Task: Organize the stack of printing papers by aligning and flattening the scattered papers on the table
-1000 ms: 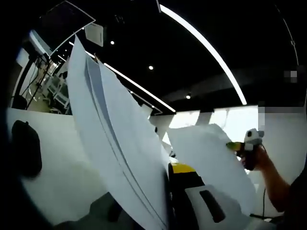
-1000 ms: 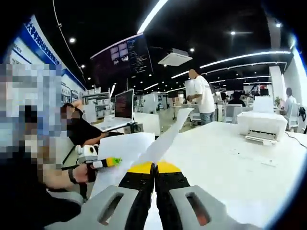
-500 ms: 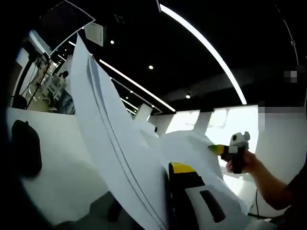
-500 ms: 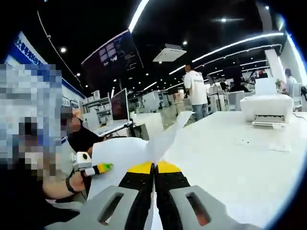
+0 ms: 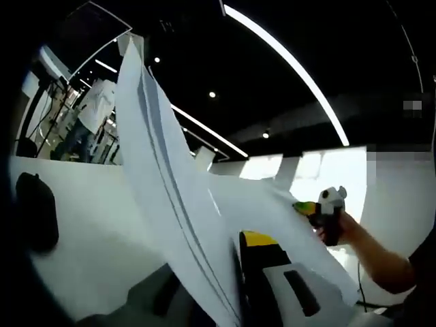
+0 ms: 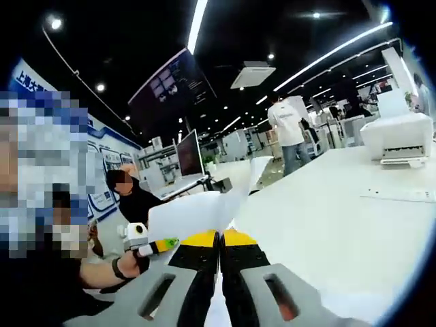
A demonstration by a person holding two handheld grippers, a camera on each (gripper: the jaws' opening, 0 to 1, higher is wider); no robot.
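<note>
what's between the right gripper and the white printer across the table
In the right gripper view, bare white table runs from the right gripper, shut on the papers, to the printer; one loose sheet lies near the printer.

Left gripper view: camera low over the table (image 5: 82,231), tilted up toward the ceiling, papers (image 5: 177,204) very near the lens. Right gripper view: camera looks level along the table (image 6: 327,218) into the hall. Shared: the papers (image 6: 197,214) and each opposite tongs.
</note>
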